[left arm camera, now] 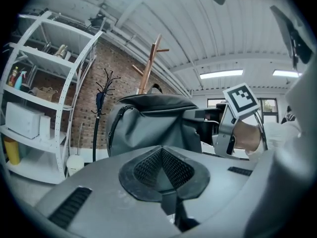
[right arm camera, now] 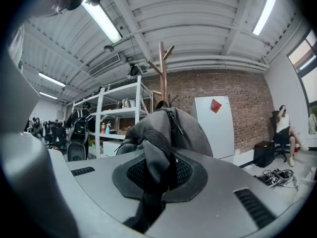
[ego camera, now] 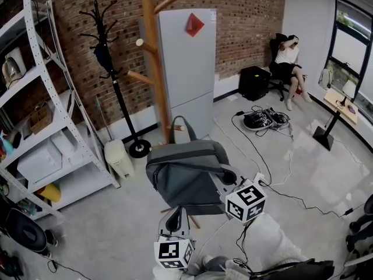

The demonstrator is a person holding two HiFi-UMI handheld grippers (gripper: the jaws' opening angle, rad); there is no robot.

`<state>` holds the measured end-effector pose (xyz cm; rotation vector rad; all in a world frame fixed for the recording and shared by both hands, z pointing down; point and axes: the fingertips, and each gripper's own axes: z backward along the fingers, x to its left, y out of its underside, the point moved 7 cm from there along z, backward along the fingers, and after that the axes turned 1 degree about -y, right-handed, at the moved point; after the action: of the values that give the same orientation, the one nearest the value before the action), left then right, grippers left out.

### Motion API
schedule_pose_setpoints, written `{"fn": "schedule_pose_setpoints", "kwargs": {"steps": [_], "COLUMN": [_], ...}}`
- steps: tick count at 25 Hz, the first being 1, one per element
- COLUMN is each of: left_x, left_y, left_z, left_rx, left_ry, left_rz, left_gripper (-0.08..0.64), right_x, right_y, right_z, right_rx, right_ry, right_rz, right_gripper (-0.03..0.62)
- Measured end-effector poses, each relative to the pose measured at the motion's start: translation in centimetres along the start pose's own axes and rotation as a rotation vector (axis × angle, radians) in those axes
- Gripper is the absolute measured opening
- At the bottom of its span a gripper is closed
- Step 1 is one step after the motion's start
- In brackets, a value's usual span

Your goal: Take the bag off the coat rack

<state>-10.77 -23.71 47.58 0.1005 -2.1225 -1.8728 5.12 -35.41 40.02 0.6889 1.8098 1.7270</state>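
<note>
left tool (left arm camera: 162,168) closed, beside bag (left arm camera: 148,125) | right tool (right arm camera: 157,171) clamped on bag's strap (right arm camera: 154,150)

Pale grey concrete floor (ego camera: 116,226) fills the frame. At the left stands a white metal shelving unit (ego camera: 41,69), with a small white bin (ego camera: 119,158) beside it, then the round base of a black metal coat stand (ego camera: 139,149). Upper centre: a wooden coat rack (ego camera: 152,51) and a tall grey cabinet (ego camera: 187,69). Tangled black cables (ego camera: 265,119) lie right of centre
</note>
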Motion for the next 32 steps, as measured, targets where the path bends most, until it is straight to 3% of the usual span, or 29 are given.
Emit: {"fn": "schedule_pose_setpoints", "kwargs": {"steps": [13, 32], "left_x": [-0.5, 1.1], "left_y": [1.3, 1.9], "left_z": [4.1, 7.0], "left_rx": [0.018, 0.009], "left_ry": [0.038, -0.010], "left_rz": [-0.001, 0.025], "left_gripper": [0.003, 0.003], "right_x": [3.8, 7.4], "right_y": [3.9, 6.9], "right_z": [4.2, 6.1], "right_rx": [0.076, 0.132], "right_ry": [0.063, 0.096], "right_rz": [-0.046, -0.126], "right_gripper": [0.037, 0.037]}}
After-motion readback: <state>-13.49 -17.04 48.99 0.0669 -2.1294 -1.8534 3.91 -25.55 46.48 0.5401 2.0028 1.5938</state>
